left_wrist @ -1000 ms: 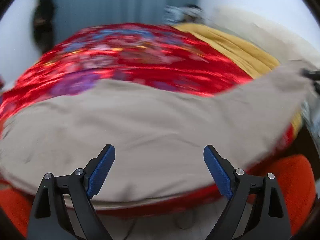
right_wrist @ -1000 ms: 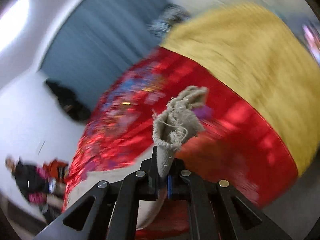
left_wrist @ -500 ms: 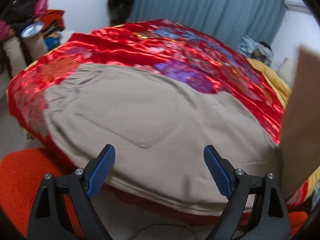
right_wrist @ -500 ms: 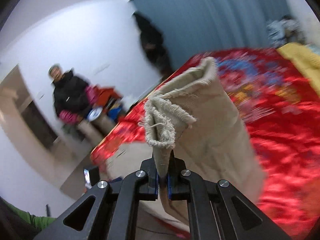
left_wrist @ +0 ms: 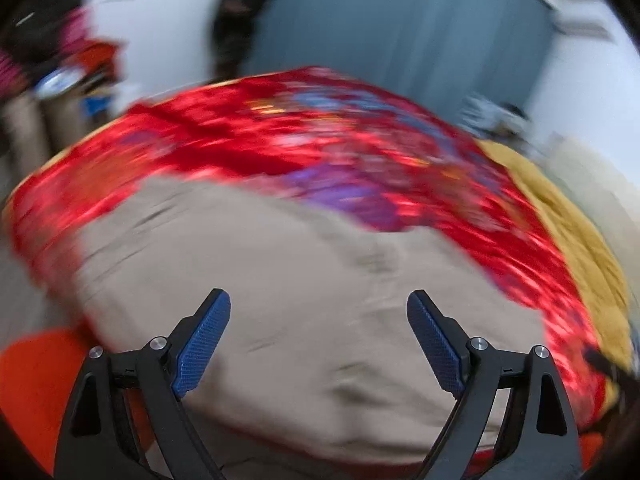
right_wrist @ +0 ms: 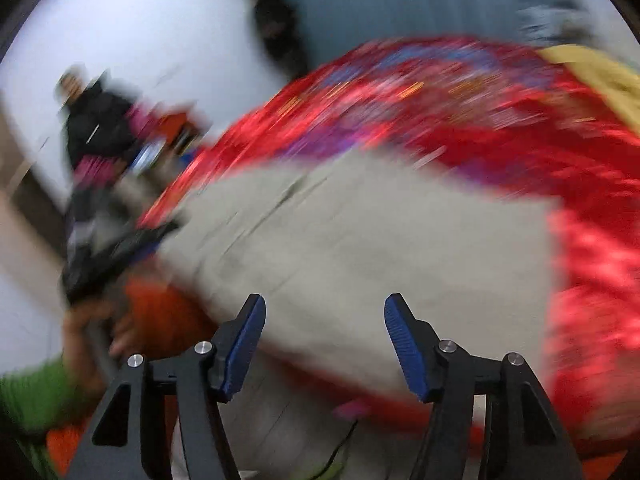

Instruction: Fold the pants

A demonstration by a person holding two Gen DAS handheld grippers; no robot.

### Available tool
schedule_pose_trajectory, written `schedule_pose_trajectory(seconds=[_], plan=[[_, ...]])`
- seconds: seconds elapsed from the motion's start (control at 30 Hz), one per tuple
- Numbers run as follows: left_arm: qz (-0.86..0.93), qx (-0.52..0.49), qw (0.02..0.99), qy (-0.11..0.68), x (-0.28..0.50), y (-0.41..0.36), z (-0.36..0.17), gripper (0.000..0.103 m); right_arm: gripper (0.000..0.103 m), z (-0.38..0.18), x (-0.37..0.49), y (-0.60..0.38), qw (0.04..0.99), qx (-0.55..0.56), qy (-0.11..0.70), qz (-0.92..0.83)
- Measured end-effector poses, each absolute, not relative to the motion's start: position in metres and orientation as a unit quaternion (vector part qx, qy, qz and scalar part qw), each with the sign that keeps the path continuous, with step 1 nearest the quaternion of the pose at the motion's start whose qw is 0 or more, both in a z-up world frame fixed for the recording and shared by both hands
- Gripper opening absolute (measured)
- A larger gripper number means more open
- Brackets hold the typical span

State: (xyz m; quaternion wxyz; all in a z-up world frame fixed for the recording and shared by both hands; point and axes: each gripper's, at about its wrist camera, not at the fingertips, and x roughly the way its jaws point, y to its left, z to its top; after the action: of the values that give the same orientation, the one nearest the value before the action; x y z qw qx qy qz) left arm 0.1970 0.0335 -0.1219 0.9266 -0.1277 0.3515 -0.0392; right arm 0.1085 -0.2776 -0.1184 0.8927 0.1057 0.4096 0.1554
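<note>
1. Pants (left_wrist: 304,304): the beige garment is seen spread across the lower middle of both blurred frames, lying on the red patterned bedspread (left_wrist: 248,148), with its near edge hanging at the bed's front edge.
2. The left gripper (left_wrist: 318,344) is held with its fingers wide apart above the fabric; nothing is clamped between them.
3. The right gripper (right_wrist: 324,344) is caught with its jaws opening; no cloth is seen between the blue pads (right_wrist: 404,348), so the pants are judged to be free of both tools.
4. A sloppy fold is the main risk: with the cloth let go, the top layer may settle skewed or bunched, and soft ridges are already visible low in the left-wrist frame.
5. Slippage may be caused by the glossy bedspread, over which the garment could be dragged toward the front edge and onto the orange surface (left_wrist: 36,372) at the lower left.
6. A misjudged next grasp is possible, since layer edges cannot be told apart through the blur.
7. The left gripper, seen with the holding hand (right_wrist: 100,332) at the lower left of the right-wrist frame, lies near the right gripper's side; a collision could follow from hurried moves.
</note>
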Motion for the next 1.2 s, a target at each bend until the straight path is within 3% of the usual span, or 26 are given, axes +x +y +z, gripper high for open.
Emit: schedule_pose_trajectory(seconds=[0.13, 0.2, 0.27, 0.37, 0.4, 0.43, 0.47, 0.6, 0.8, 0.97, 1.2], plan=[[-0.126, -0.055, 0.921, 0.366, 0.222, -0.035, -0.124, 0.092, 0.057, -0.115, 0.126, -0.301, 0.895, 0.105, 0.404, 0.157], [-0.14, -0.009, 0.9, 0.414, 0.233, -0.06, -0.153, 0.09, 0.057, -0.148, 0.132, -0.298, 0.873, 0.081, 0.448, 0.175], [-0.11, 0.027, 0.863, 0.492, 0.237, -0.064, -0.195, 0.075, 0.055, -0.213, 0.129, -0.301, 0.829, 0.068, 0.535, 0.147], [-0.121, 0.026, 0.875, 0.468, 0.203, -0.041, -0.192, 0.074, 0.054, -0.23, 0.104, -0.309, 0.859, 0.077, 0.485, 0.143], [-0.126, 0.02, 0.874, 0.469, 0.195, -0.036, -0.185, 0.075, 0.054, -0.229, 0.103, -0.308, 0.858, 0.065, 0.49, 0.14], [-0.125, 0.007, 0.876, 0.466, 0.189, -0.028, -0.176, 0.086, 0.054, -0.226, 0.102, -0.305, 0.859, 0.048, 0.491, 0.139], [-0.111, -0.013, 0.881, 0.459, 0.185, -0.017, -0.165, 0.089, 0.055, -0.225, 0.102, -0.304, 0.859, 0.04, 0.491, 0.139], [-0.115, -0.056, 0.886, 0.446, 0.197, -0.009, -0.145, 0.09, 0.057, -0.229, 0.11, -0.306, 0.859, 0.055, 0.488, 0.144], [-0.171, 0.016, 0.884, 0.435, 0.229, -0.084, -0.136, 0.095, 0.058, -0.227, 0.103, -0.3, 0.86, 0.039, 0.489, 0.14], [-0.097, 0.075, 0.85, 0.513, 0.25, -0.092, -0.201, 0.098, 0.058, -0.227, 0.1, -0.299, 0.865, 0.036, 0.483, 0.136], [-0.112, 0.07, 0.864, 0.486, 0.226, -0.068, -0.2, 0.097, 0.058, -0.228, 0.098, -0.294, 0.866, 0.018, 0.483, 0.13]])
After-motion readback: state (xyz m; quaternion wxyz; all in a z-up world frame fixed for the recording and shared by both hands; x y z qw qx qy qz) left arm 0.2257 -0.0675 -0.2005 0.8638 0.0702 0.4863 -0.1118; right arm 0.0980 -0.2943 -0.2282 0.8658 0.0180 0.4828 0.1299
